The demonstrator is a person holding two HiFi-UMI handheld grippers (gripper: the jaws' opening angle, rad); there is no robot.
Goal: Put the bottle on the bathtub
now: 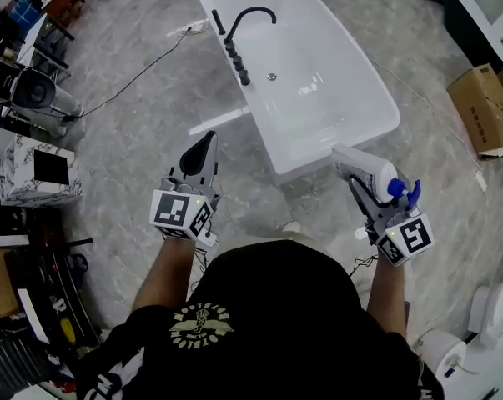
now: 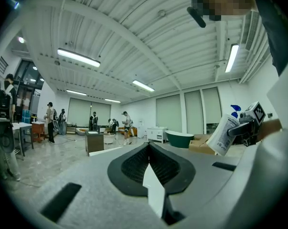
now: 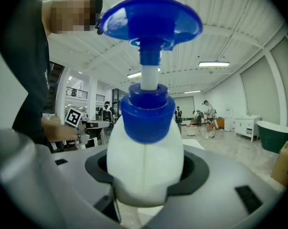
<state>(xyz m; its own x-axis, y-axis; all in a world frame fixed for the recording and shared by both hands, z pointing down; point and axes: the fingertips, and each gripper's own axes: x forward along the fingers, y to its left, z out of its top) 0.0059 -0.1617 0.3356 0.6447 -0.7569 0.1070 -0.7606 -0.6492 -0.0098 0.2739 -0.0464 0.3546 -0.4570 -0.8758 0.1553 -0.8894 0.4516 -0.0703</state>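
White plastic bottle (image 1: pixel 362 167) with a blue pump (image 1: pixel 399 190) is held in the right gripper (image 1: pixel 364 192), in the air just before the near end of the bathtub (image 1: pixel 387 98) and not yet over it. The fingers are closed on its body under the blue collar, and its base points forward, toward the tub. The left gripper (image 1: pixel 200 152) has its fingers pressed together with nothing between them, and it hangs over the grey floor (image 1: pixel 134 132) well apart from the bottle. I judge the rim to be narrow and smooth: if the bottle is released while tilted, or only half on the edge, it can slide into the basin or fall to the floor.
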